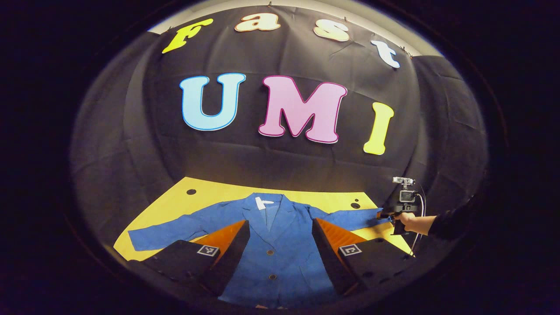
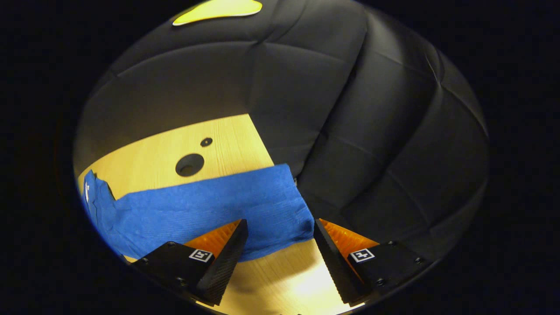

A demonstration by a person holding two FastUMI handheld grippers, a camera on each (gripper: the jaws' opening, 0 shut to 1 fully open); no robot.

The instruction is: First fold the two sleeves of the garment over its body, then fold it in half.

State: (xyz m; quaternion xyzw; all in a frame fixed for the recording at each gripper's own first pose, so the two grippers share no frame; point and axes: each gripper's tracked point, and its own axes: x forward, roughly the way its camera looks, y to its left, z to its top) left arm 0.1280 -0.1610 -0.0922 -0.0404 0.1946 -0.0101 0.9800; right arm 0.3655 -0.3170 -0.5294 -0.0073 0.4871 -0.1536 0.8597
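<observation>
Spreading across one yellow wooden table (image 1: 210,188), a single blue jacket (image 1: 280,258) lies flat and face up, collar toward the black booth wall, and I take that jacket as my landmark. It has two sleeves: one (image 1: 170,229) stretches out from the body on my left side, the other (image 1: 350,217) runs out on my right side, both flat on the wood and neither folded over the body. My left gripper (image 1: 280,249) hangs above the jacket's front with its two fingers spread wide apart, nothing between them but the cloth below; I cannot tell whether they touch it. Beyond the jacket's right sleeve end I see my right gripper (image 1: 385,214), held by my hand (image 1: 409,221) with a dark sleeve behind it, its tips at the cuff. From that gripper's own camera, the right gripper (image 2: 280,245) shows two fingers standing well apart, with the cuff of the sleeve (image 2: 210,210) reaching into the gap between them and lying on the table (image 2: 236,131), not clamped. On the jacket's front I count two dark buttons (image 1: 270,252), one below the other, and one white tag (image 1: 260,203) inside the collar. Past the jacket toward the wall, the table carries round dark holes (image 2: 190,164), two showing in the right gripper view.
</observation>
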